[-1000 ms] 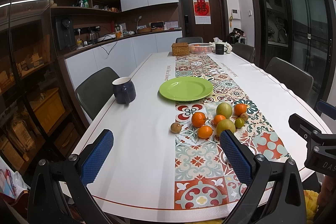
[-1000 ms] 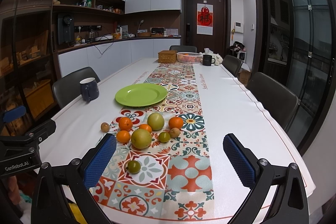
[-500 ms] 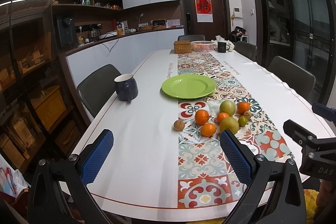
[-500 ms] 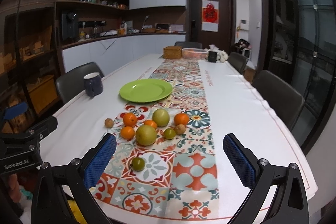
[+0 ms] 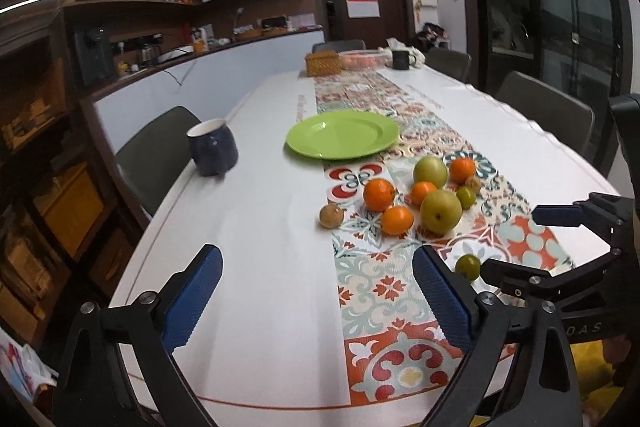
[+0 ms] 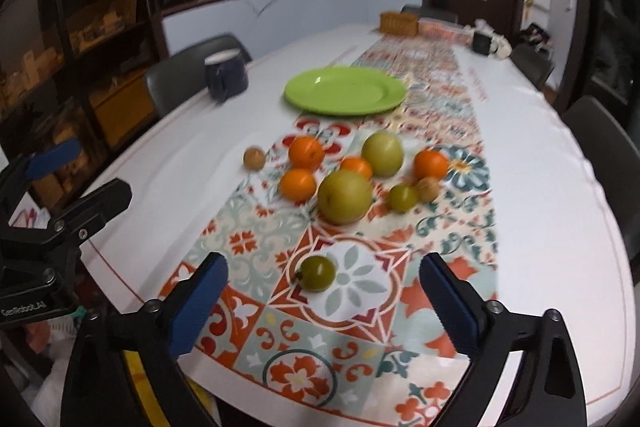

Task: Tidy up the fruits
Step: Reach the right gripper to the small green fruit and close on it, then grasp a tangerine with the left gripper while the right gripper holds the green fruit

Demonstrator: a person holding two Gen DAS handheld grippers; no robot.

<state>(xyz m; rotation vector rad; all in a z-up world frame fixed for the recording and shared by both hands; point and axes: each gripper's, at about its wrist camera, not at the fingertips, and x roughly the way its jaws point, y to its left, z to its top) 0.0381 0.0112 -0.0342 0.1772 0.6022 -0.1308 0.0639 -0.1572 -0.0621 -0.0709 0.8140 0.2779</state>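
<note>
A cluster of fruit lies on the patterned runner (image 6: 360, 267): several oranges (image 6: 306, 153), two large yellow-green fruits (image 6: 344, 197), and small brown ones (image 6: 254, 158). A small green fruit (image 6: 318, 273) lies apart, nearest me. Behind them sits an empty green plate (image 6: 346, 91) (image 5: 343, 134). My right gripper (image 6: 323, 269) hovers over the small green fruit (image 5: 468, 266); its jaws are closing, wide apart, with the pads off the fruit. My left gripper (image 5: 316, 261) is over bare table left of the runner, jaws closing, nothing between them.
A dark blue mug (image 5: 213, 151) stands near the table's left edge by a grey chair (image 5: 156, 151). A wicker basket (image 5: 323, 63) and a black mug (image 5: 400, 59) sit at the far end. More chairs line the right side.
Both grippers have come forward and down toward the fruit. The right one tipped downward, so the small green fruit now sits between its fingers in view.
</note>
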